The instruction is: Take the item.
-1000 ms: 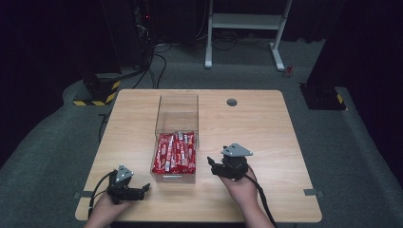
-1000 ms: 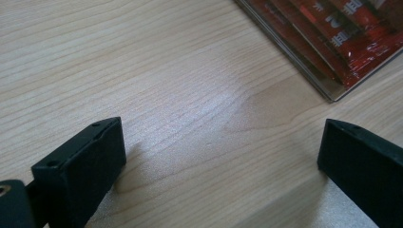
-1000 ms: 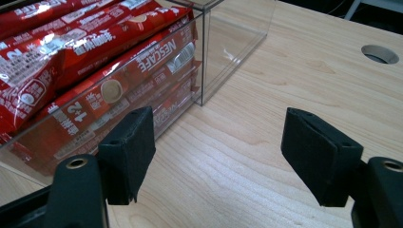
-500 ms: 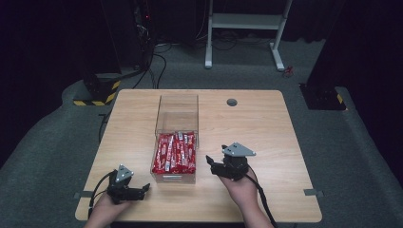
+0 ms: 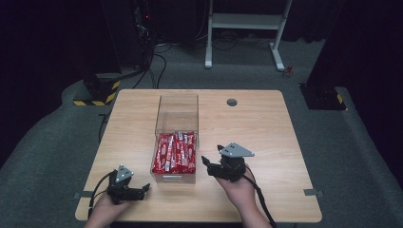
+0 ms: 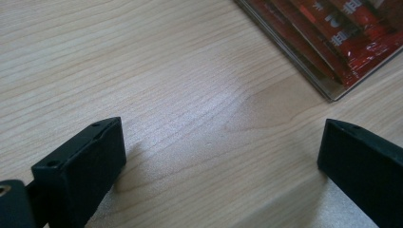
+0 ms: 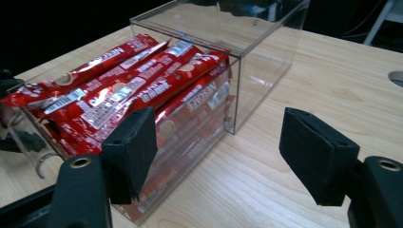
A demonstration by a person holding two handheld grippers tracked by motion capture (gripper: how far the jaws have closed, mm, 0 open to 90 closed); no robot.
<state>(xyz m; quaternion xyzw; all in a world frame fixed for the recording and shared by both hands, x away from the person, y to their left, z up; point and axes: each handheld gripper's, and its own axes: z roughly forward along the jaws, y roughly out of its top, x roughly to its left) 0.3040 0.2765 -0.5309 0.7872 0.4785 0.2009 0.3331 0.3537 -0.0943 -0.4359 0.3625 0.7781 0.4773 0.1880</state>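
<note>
Likely light, crinkly and slick: red Nescafé stick sachets (image 7: 142, 90) piled in the clear acrylic box (image 5: 177, 110) mid-tabletop (image 5: 266, 133). Pinch one mid-length across its width. Both hand-held grippers, right (image 5: 212, 156) and left (image 5: 142, 189), gape empty.

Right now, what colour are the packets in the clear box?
Red with white lettering; the packets in the clear box show best in the right gripper view.

Glossy red foil sachets (image 7: 142, 80) in a clear smooth plastic box (image 7: 259, 71), matt pale wood table (image 5: 266, 128).
</note>
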